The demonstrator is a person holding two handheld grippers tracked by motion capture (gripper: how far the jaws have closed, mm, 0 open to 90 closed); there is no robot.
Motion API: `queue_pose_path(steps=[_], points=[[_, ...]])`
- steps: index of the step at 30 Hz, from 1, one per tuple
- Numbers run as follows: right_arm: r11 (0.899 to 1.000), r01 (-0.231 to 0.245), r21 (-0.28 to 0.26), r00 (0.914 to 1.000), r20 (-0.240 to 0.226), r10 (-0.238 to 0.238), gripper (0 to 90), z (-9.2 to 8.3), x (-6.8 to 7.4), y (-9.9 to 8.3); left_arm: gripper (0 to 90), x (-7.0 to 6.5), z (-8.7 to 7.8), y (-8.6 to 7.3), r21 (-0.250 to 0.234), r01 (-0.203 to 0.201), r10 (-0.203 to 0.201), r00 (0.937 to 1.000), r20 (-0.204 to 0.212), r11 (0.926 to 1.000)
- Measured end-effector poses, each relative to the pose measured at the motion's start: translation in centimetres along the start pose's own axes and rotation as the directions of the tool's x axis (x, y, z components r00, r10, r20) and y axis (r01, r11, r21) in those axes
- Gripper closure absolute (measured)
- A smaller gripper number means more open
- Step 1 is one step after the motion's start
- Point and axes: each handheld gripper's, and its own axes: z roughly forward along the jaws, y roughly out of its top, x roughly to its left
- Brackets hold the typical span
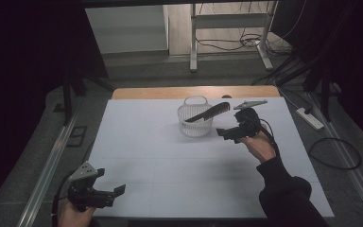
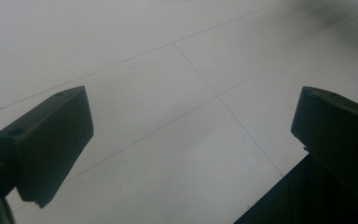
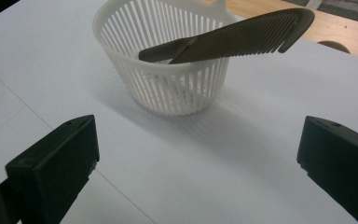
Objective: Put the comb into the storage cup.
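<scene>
Two black two-jaw grippers over the white desk (image 1: 146, 156), one in each hand. Left gripper (image 1: 116, 191) low at the near left corner of the desk, held by a hand (image 1: 75, 215) at the near edge, jaws wide apart and clamped on nothing; seen along its own jaws in the left gripper view (image 2: 191, 140), bare white surface between them, crossed by thin seam lines, with the dark desk edge at the lower right. Right gripper (image 1: 224, 133) toward the far right part of the desk, held by a hand (image 1: 260, 146) in a dark sleeve (image 1: 286, 189), jaws likewise spread wide and empty, aimed leftward at a white slatted plastic basket (image 1: 195, 120). Basket upright near the middle of the far edge, just beside the right gripper but not touching it. Dark long-handled plastic comb (image 1: 209, 113) lying tilted in the basket, handle end down inside, toothed end resting on the rim and jutting out past it toward the right. Same basket (image 3: 168, 70) and comb (image 3: 242, 37) ahead in the right gripper view (image 3: 198, 154), both clear of the jaws, shadow of the basket falling on the desk between them.
</scene>
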Motion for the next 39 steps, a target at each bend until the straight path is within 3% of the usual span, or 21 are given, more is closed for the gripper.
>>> queue_pose_path(steps=[13,24,33,39], points=[[1.000,0.028,0.013,0.9996,-0.008,-0.028,0.0,-0.8,0.6,-1.2,0.0,0.0,0.0,0.0,-0.002,0.002,-0.002,1.0000,0.001,1.0000],[1.000,0.024,0.007,0.9995,-0.023,-0.024,0.0,-1.7,1.2,-2.1,0.0,0.1,0.0,-0.1,-0.003,0.004,-0.004,1.0000,0.001,1.0000],[0.998,0.068,0.012,0.9975,-0.020,-0.068,0.0,-2.4,2.0,-2.9,0.0,0.1,-0.1,-0.1,-0.004,0.003,-0.003,1.0000,0.001,1.0000],[0.997,0.068,0.020,0.9970,-0.038,-0.067,0.0,-3.0,2.3,-3.5,0.0,0.1,-0.1,-0.1,-0.005,0.004,-0.004,1.0000,0.002,1.0000]])
